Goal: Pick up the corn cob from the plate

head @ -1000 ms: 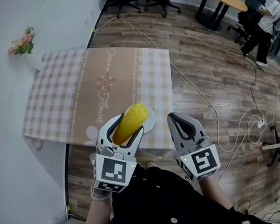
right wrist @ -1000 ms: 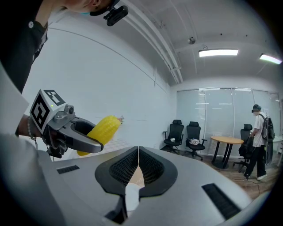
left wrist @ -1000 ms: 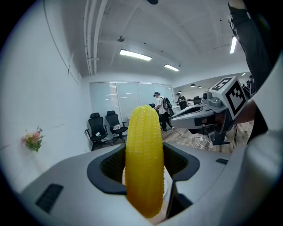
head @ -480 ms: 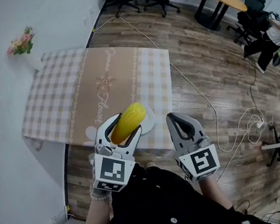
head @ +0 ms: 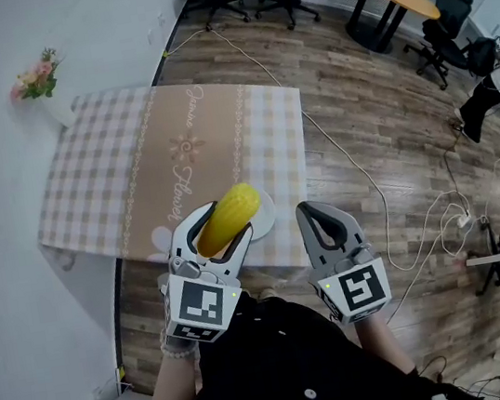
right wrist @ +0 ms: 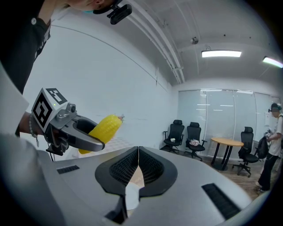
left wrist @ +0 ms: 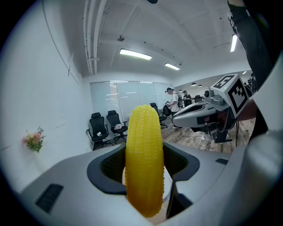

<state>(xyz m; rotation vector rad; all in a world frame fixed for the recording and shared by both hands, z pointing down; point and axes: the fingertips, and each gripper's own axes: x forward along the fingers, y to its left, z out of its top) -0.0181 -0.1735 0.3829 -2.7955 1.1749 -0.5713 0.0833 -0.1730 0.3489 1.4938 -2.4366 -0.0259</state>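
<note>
Jaws of left gripper (head: 221,227) clamped on yellow corn cob (head: 233,211), white plate (head: 269,210) on checked tablecloth (head: 104,170) behind it; right gripper (head: 317,217) jaws pressed together, holding nothing.

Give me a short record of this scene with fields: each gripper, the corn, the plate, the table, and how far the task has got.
left gripper: shut on the corn cob, jaws clamped round its lower part
right gripper: shut, nothing between its jaws, held beside the left one
corn cob: yellow, tip pointing up past the jaws
plate: white, at the near edge of the table, partly hidden by the cob
table: checked cloth, flowers at its far left corner
task status: cob gripped; the right gripper view shows it held in the air
</note>
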